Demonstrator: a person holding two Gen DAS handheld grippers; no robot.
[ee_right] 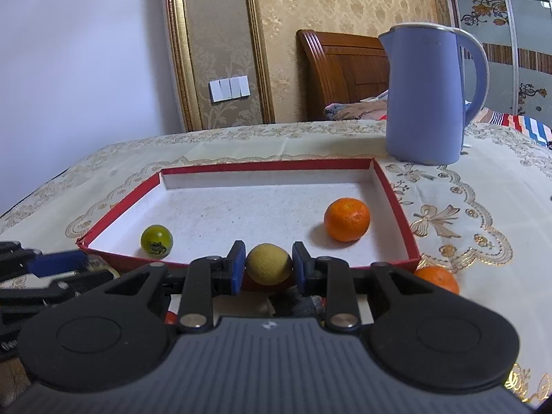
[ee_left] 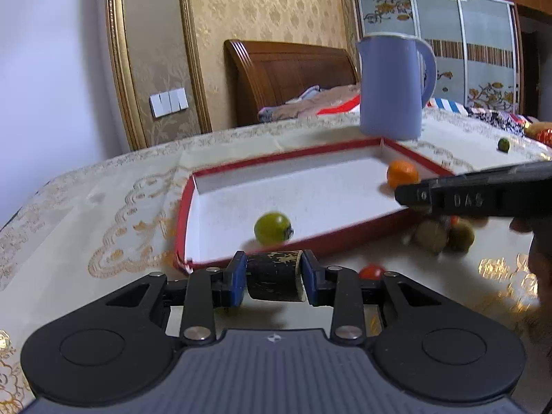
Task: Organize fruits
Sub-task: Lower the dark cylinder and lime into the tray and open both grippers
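L gripper (ee_left: 274,276), bottom centre of left-wrist view: blue pads clamped on a dark cylinder (ee_left: 274,277), cut end pale, gold specks on the skin; kind of fruit can't tell. Held just in front of the tray's near wall.

R gripper (ee_right: 269,267), bottom centre of right-wrist view: pads clenched on a yellow ball (ee_right: 269,264), matte, round, at the tray's near edge. Same gripper enters left-wrist view from the right as a blurred black bar.

Tray (ee_right: 396,203): red walls, white floor, mid-frame in both views. Contents:
- green fruit (ee_right: 156,241), lower left of tray, dark mark on front.
- orange (ee_right: 346,219), right side of tray, well apart from the green one.

Outside tray, on tablecloth (ee_right: 483,189):
- 2nd orange (ee_right: 438,277), just beside near right corner, right-wrist view.
- two brownish fruits (ee_left: 445,236), blurred, under the R gripper bar, right of left-wrist view.
- small red fruit (ee_left: 372,272), lower centre-right, by the L gripper's right finger.
- small green fruit (ee_left: 503,145), far right, upper part of the cloth.

Kettle (ee_right: 426,96): lilac-blue, upright, behind tray's far right corner.

Bkgd: wooden headboard (ee_left: 286,76), wall switches (ee_left: 169,103).
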